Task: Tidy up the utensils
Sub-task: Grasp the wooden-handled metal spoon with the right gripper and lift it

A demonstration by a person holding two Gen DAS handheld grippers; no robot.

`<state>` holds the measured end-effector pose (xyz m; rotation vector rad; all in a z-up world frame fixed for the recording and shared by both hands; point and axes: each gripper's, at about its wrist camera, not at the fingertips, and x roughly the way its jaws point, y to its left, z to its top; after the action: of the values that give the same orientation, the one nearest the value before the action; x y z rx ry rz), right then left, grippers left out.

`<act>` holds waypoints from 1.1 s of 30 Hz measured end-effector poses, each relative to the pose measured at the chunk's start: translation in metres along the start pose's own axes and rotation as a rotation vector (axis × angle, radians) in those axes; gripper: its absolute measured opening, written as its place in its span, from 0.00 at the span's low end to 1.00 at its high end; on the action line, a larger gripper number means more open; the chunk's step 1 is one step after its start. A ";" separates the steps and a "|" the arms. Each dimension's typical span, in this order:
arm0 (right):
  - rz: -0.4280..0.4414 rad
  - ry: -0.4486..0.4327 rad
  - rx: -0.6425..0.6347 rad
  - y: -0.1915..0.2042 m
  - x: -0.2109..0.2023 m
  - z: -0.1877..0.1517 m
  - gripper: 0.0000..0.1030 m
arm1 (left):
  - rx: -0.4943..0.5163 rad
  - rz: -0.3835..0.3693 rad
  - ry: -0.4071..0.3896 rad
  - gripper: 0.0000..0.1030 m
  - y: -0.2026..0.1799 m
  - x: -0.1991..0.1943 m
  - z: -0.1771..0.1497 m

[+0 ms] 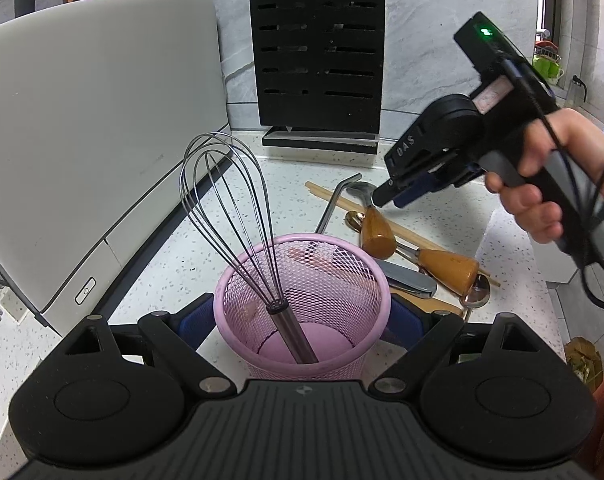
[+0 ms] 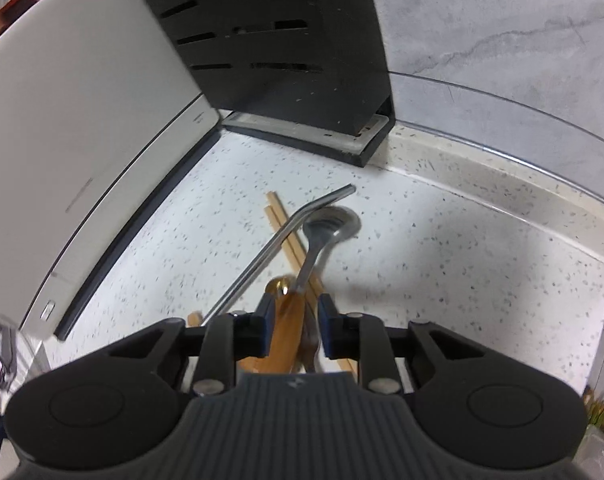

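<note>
A pink mesh cup (image 1: 302,304) stands between the fingers of my left gripper (image 1: 302,320), which is shut on it. A wire whisk (image 1: 230,216) stands inside the cup. Behind it lies a pile of utensils: wooden-handled spoons (image 1: 376,230), chopsticks (image 1: 342,200) and a bent metal straw (image 1: 334,204). My right gripper (image 1: 386,196) is at the pile. In the right wrist view its jaws (image 2: 292,316) sit either side of a wooden-handled spoon (image 2: 290,320), a gap still showing on the right. The straw (image 2: 262,256) and chopsticks (image 2: 282,220) lie beyond.
A white appliance (image 1: 94,140) stands at the left. A black slotted knife block (image 1: 318,52) stands against the marble wall at the back. The speckled counter (image 2: 462,248) ends at a drop on the right.
</note>
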<state>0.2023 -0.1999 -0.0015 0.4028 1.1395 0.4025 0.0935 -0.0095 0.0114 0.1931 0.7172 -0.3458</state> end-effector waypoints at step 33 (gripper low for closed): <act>0.002 0.035 0.102 -0.010 0.031 0.022 0.00 | -0.035 0.011 0.079 1.00 0.001 0.007 0.014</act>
<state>0.2344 -0.1951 -0.0226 0.4877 1.1971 0.3548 0.1075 -0.0140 0.0177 0.1782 0.7998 -0.3157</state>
